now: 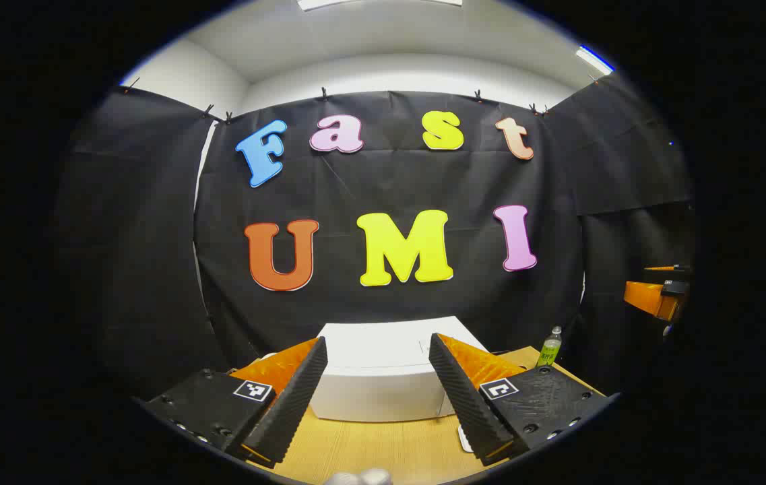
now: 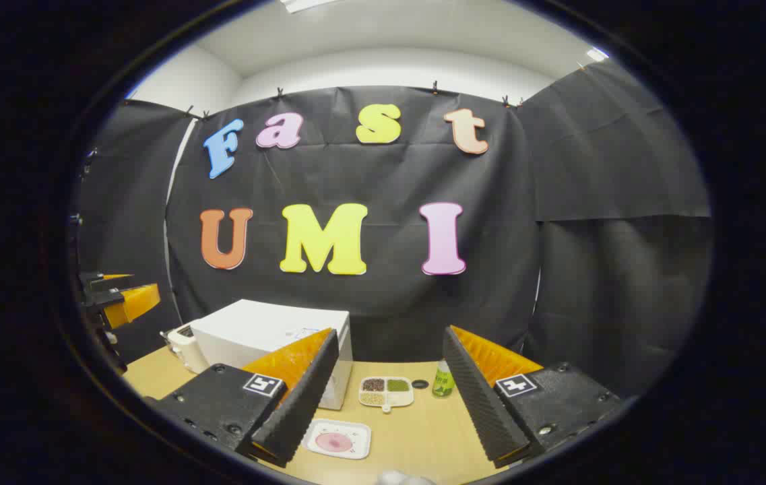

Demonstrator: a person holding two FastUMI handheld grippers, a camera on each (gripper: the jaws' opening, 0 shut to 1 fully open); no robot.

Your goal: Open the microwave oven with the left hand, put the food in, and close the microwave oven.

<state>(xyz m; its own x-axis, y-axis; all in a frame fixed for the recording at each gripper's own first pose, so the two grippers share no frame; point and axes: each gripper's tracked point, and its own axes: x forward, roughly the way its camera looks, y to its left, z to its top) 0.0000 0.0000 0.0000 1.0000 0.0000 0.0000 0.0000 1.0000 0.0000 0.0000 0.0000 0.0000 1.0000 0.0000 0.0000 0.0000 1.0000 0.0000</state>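
A white microwave [image 1: 383, 377] stands on the wooden table [image 1: 369, 451] straight ahead of my left gripper [image 1: 379, 343], which is open, holds nothing and hovers a little short of it. In the right gripper view the microwave [image 2: 268, 337] is at the left with its door closed. A white plate with a pink round food [image 2: 335, 439] lies on the table in front of it, just below my right gripper [image 2: 391, 333], which is open with nothing between its fingers. The left gripper [image 2: 143, 283] hangs in the air at the far left, the right gripper [image 1: 635, 279] at the far right.
A divided dish of grains [image 2: 387, 392], a small black cap [image 2: 420, 384] and a green bottle [image 2: 444, 380] stand behind the plate. A small white appliance [image 2: 180, 340] sits left of the microwave. The bottle [image 1: 549, 347] is right of the microwave. Black cloth walls enclose the table [image 2: 416, 438].
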